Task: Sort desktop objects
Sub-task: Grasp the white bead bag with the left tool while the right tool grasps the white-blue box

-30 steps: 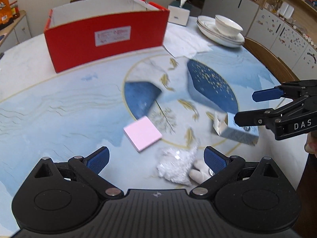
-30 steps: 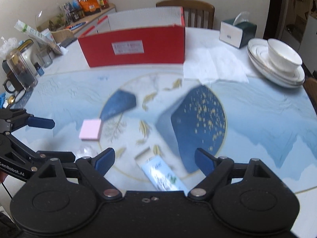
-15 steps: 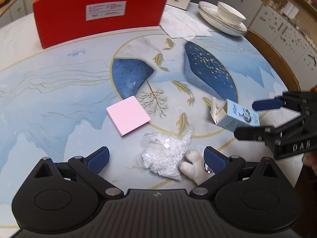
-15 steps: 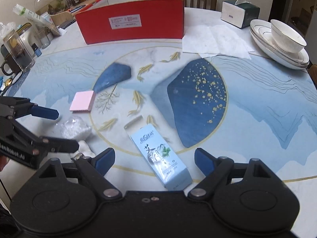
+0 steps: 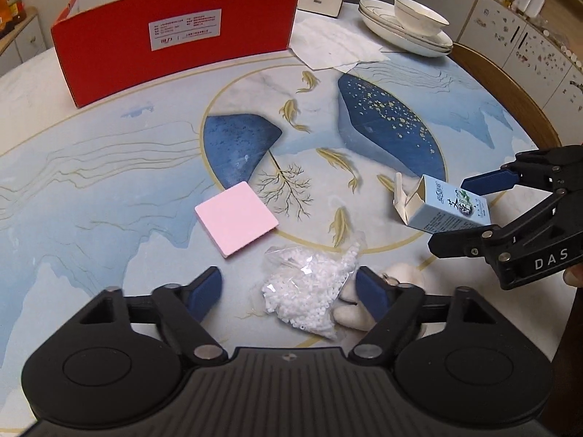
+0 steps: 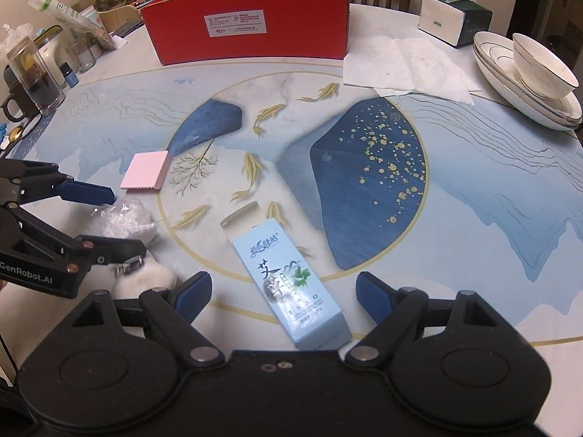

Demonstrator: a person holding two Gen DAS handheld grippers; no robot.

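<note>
A clear bag of white beads [image 5: 309, 291] lies between the fingers of my left gripper [image 5: 289, 287], whose jaws are closing; the pads are apart from it. Beside the bag sits a white plush keychain [image 5: 397, 273]. A pink sticky-note pad [image 5: 237, 218] lies just ahead of the left gripper. My right gripper [image 6: 284, 291] is open and straddles a light-blue carton [image 6: 288, 284] with its end flap open, not pressing it. The right wrist view shows the left gripper [image 6: 122, 220] over the bag [image 6: 127, 218]. A red cardboard box [image 5: 175, 47] stands open at the far side.
A tissue box [image 6: 455, 18], stacked plates with a bowl [image 6: 528, 73] and a spread paper napkin [image 6: 408, 62] are at the far right. A glass jar and a teapot [image 6: 32, 80] crowd the left edge. A chair back shows beyond the round table.
Both grippers have sunk closer to the table. The left jaws have narrowed around the bead bag. The carton now lies between the right gripper's fingers.
</note>
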